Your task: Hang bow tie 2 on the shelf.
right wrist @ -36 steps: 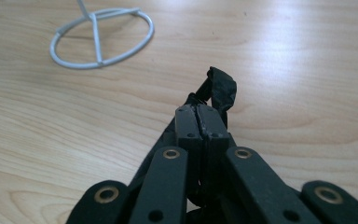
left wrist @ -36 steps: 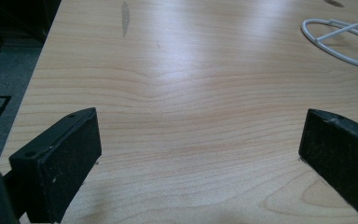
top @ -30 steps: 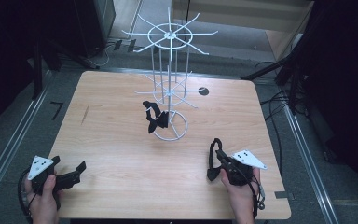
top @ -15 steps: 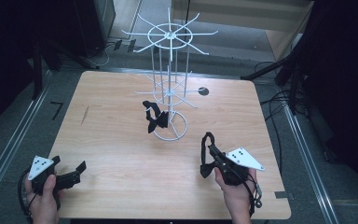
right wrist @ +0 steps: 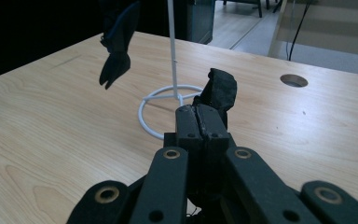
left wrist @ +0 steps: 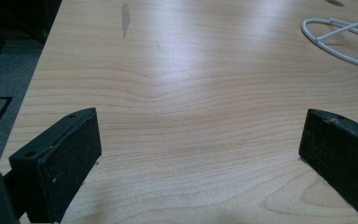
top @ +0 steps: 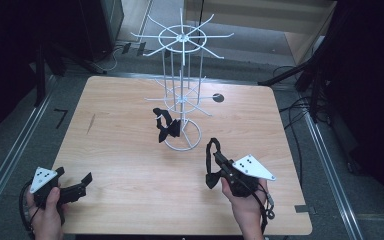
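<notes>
A wooden table (top: 130, 150) carries a white wire display rack (top: 182, 95) near its far edge, with 1 black strap (top: 164, 125) hung on it. Since 1 second ago, the right gripper (top: 211, 165), clenched on another black strap (right wrist: 219, 91), has been moved from the near right corner toward the rack, probably for hanging. The left gripper (top: 82, 181) rests released at the near left corner.

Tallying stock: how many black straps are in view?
2: one strap hangs on the rack; another strap is held in the right tongs. Hooks may hide others.
</notes>
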